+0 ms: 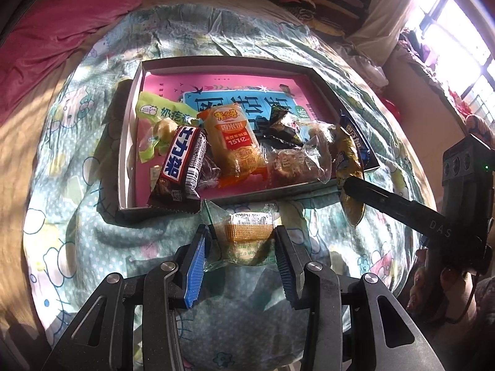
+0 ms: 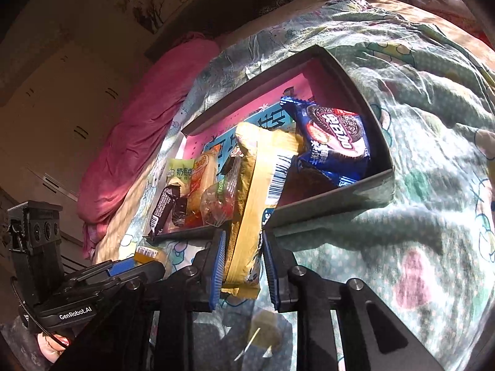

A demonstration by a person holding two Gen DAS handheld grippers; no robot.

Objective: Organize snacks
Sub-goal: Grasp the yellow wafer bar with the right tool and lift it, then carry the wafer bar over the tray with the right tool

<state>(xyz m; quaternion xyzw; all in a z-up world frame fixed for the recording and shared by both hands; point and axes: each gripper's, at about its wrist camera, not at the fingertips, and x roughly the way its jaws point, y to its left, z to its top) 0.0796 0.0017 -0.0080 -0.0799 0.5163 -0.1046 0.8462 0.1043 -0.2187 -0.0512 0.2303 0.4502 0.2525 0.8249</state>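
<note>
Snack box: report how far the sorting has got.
Done: the box on the bed already holds a Snickers bar, a rice cracker pack, an Oreo pack and several more.

In hand: the left gripper flanks a small cake packet just outside the box; the right gripper flanks a yellow packet leaning over the rim.

Left: getting both inside.

Pink box floor (image 1: 216,77) with a pale blue printed panel, grey walls. Brown, white and blue chocolate bar (image 1: 181,167). Orange and yellow rice cracker pack (image 1: 235,137). Blue cookie pack (image 2: 335,142) with black biscuits pictured. Yellow packet (image 2: 247,216). Mint polka-dot quilt (image 1: 77,216) with cartoon cats. Magenta blanket (image 1: 62,21). Blue ribbed pads on black fingers (image 1: 195,266).
</note>
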